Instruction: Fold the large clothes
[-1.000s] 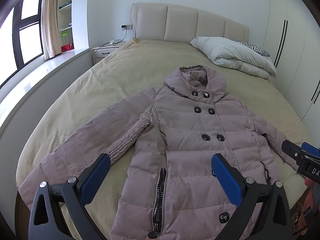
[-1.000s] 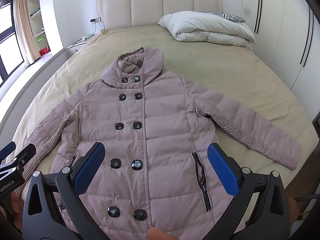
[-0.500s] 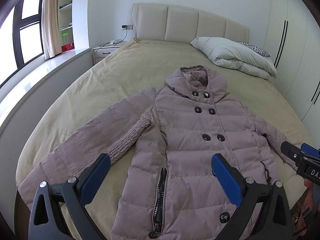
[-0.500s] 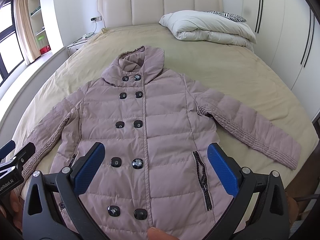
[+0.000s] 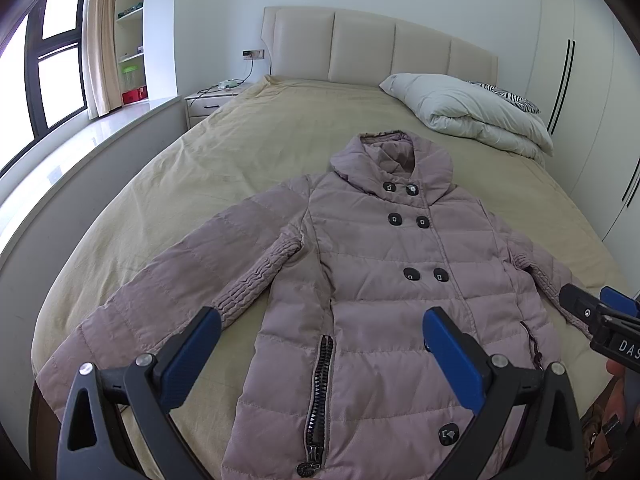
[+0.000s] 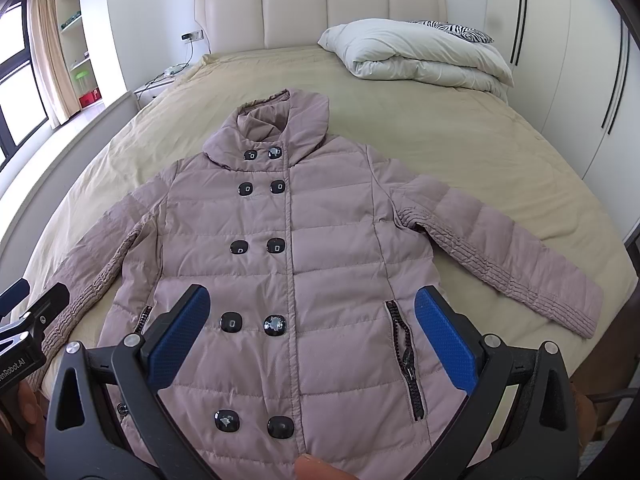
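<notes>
A mauve quilted jacket (image 5: 384, 280) with black buttons lies flat, face up, on the beige bed (image 5: 248, 152), collar toward the headboard and both sleeves spread out; it also shows in the right wrist view (image 6: 328, 248). My left gripper (image 5: 320, 328) is open and empty, held above the jacket's lower left part near the pocket zipper (image 5: 318, 396). My right gripper (image 6: 312, 316) is open and empty above the lower front. Each gripper shows at the edge of the other's view: the right one (image 5: 600, 316) and the left one (image 6: 28, 320).
A folded white duvet (image 6: 420, 52) and a zebra pillow (image 6: 460, 30) lie at the bed's far right by the headboard (image 6: 320, 12). A nightstand (image 5: 212, 100) and window ledge (image 5: 80, 152) are left. White wardrobes (image 6: 580, 60) stand right.
Both grippers have drifted slightly; the jacket sits a little differently in view. The jacket itself has not moved and both grippers stay open.
</notes>
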Motion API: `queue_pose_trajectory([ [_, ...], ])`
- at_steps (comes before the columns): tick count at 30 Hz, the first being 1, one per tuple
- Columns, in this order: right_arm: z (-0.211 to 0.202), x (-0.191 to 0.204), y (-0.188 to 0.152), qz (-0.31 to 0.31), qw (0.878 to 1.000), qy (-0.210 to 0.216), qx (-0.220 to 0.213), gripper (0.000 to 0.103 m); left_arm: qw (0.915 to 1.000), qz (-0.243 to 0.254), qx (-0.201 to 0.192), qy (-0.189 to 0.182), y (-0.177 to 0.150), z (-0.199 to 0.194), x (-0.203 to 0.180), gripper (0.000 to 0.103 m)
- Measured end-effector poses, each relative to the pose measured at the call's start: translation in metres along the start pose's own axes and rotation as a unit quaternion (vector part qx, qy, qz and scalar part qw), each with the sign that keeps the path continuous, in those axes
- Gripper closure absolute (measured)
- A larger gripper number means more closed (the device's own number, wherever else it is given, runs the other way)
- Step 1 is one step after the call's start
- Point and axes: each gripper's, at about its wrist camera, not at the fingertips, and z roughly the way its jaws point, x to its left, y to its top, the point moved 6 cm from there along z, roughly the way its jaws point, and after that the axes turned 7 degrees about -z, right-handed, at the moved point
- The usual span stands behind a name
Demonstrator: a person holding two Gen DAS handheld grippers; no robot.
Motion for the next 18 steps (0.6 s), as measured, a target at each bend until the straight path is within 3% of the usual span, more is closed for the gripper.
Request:
queue_pose_trajectory([
  [18,0.0008,0.0020,-0.0027,-0.002,1.000,0.001,0.002,0.000,1.0000,0.000,0.000,0.000,-0.0002,0.0000,-0.0004,0.000],
])
